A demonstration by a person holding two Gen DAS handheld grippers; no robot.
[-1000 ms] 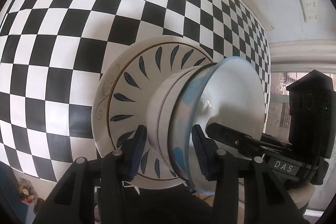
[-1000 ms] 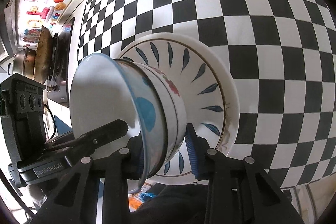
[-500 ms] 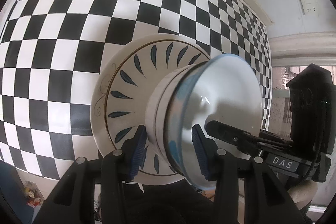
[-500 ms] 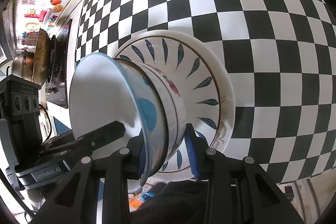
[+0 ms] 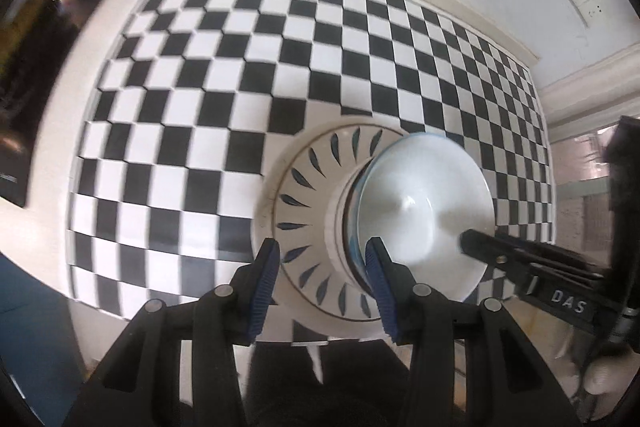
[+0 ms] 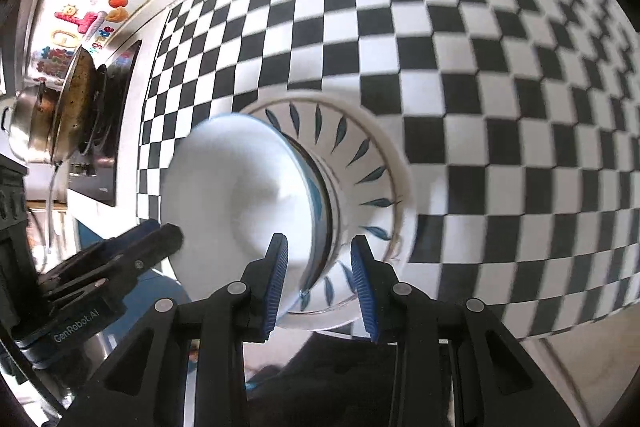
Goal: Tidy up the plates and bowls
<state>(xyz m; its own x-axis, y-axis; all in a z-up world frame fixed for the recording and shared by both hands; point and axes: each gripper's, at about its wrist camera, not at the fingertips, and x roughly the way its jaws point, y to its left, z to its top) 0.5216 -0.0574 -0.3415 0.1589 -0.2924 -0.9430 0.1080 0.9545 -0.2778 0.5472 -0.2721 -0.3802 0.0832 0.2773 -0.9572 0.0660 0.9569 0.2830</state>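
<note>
Resting on a black-and-white checkered surface [image 5: 192, 131], a white plate [image 5: 304, 211] with dark blue leaf marks round its rim carries a stack of bowls at its centre; the top bowl [image 5: 424, 211] is white inside with a pale blue edge, and a second white bowl [image 5: 336, 215] sits nested beneath it. In the left wrist view the left claw [image 5: 322, 275] stands with its blue-ribbed pads [image 5: 264, 283] spread wide, one on each side of the near edge of the plate and the stack; neither pad visibly presses on the crockery, so the claw appears to hold nothing. The other tool reaches in from the right side of that view, its dark finger tip lying against the inner wall of the top bowl. In the right wrist view the same plate [image 6: 372, 163] and top bowl [image 6: 236, 195] lie near the front edge of the surface [image 6: 500, 75], and the right claw [image 6: 320, 281] is partly spread, its pads [image 6: 362, 279] bracketing the rims of the stacked bowls with a gap showing on each side, so it too appears to grip nothing. The left tool's dark fingers come in from the lower left there, with their tip at the bowl's rim. Off to the left of that view a metal pot [image 6: 36, 123] and a pan [image 6: 80, 99] stand on a stove, with coloured stickers [image 6: 80, 23] on the wall behind. Both views are somewhat blurred.
</note>
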